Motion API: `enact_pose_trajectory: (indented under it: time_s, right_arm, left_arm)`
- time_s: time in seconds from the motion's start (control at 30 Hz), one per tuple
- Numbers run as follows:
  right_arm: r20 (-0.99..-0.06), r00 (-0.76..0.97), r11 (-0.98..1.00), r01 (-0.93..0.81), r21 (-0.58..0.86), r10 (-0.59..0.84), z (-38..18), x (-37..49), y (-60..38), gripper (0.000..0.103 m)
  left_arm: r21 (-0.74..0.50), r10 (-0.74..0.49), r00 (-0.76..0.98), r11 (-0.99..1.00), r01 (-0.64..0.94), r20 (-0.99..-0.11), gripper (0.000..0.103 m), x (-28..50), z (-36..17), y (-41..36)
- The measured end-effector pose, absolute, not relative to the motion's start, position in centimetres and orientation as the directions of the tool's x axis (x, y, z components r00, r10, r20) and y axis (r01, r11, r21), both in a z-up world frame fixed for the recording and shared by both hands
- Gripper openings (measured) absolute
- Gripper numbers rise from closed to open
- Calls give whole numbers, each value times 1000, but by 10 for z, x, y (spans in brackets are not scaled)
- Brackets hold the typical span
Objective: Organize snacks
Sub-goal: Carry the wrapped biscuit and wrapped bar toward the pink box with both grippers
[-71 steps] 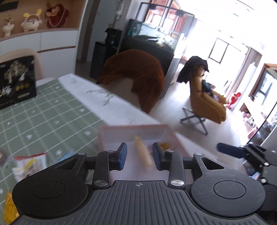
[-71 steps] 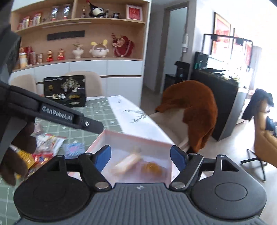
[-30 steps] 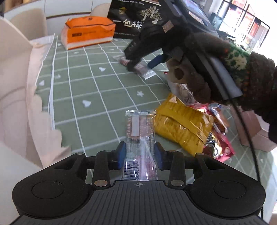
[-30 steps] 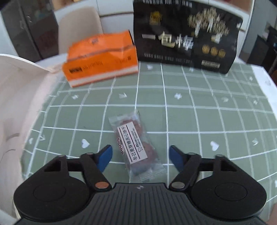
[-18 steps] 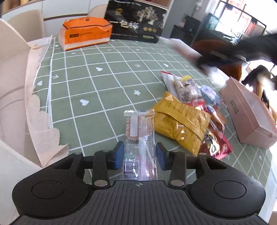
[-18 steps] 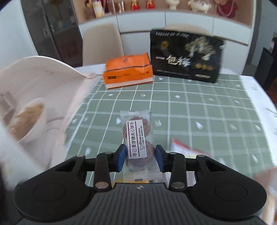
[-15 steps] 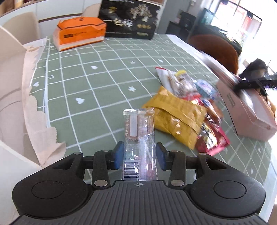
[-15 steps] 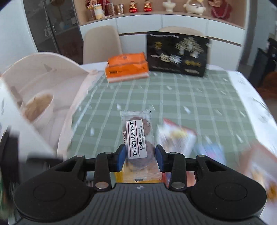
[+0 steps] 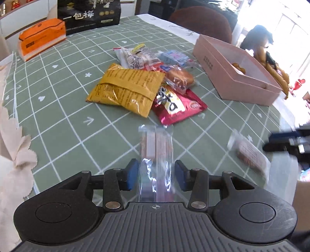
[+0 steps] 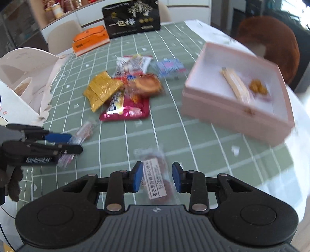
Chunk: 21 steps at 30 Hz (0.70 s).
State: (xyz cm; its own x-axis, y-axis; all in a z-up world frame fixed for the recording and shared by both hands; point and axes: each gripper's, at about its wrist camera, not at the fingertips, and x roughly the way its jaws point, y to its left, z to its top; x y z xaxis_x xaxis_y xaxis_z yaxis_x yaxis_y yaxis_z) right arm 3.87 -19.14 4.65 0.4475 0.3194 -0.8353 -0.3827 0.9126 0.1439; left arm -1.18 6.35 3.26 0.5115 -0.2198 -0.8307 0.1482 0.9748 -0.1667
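My left claw is closed most of the way, its blue pads on either side of a clear-wrapped wafer bar; I cannot tell whether the pads actually press the wrapper, though the bar juts straight out ahead of them above the green checked worktop. My right claw is narrowed the same way around a clear packet of brown sandwich biscuits with a white label; whether those pads touch the packet I cannot tell either; the picture there is blurred.

Ahead of both claws lies the snack pile: a yellow packet overlapping a red foil packet, a wrapped round bun just behind them, a clear bag of mixed sweets and a blue packet at the far side. To the right of the pile stands the open pink box; inside it a long pale stick snack lies beside a small orange-brown lump.

At the far edge of the worktop sit an orange tissue pack and a black gift bag with gold print; a pale pink paper carrier stands at the left.
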Motion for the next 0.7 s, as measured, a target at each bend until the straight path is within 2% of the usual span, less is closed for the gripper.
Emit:
enact_pose_trajectory:
  time_s: [0.17, 0.23, 0.3, 0.4, 0.5, 0.57, 0.6, 0.63, 0.7]
  right_arm:
    - [-835, 456, 901, -421, 103, 308, 36, 21, -187, 35]
    - [-833, 461, 886, -458, 71, 305, 32, 15, -184, 47]
    - [-833, 468, 873, -487, 37, 296, 26, 12, -179, 52]
    - [-847, 464, 867, -499, -8, 259, 12, 16, -169, 52]
    - [-844, 471, 874, -486, -4, 258, 5, 23, -168, 60]
    - [-849, 450, 881, -473, 36, 276, 4, 30, -171, 60]
    - [-850, 446, 883, -468, 45, 280, 5, 31, -173, 53]
    - [-851, 444, 882, -469, 45, 279, 6, 31, -174, 41]
    - [-853, 440, 883, -468, 48, 279, 9, 28, -179, 37]
  left_arm:
    - [-163, -211, 511, 977, 138, -833, 47, 2, 33, 54]
    - [-184, -227, 512, 974, 134, -829, 48, 6, 32, 50]
    - [-196, -247, 502, 969, 152, -829, 48, 6, 31, 47]
    - [-226, -283, 474, 958, 175, -834, 47, 6, 33, 42]
    - [-238, -287, 472, 958, 161, -834, 47, 3, 33, 41]
    - [-243, -282, 473, 959, 144, -835, 47, 0, 32, 40]
    - [-242, -282, 472, 959, 145, -835, 47, -3, 32, 40]
    - [-237, -283, 474, 959, 157, -834, 47, -6, 32, 39]
    - [-220, -289, 483, 956, 195, -827, 47, -12, 32, 37]
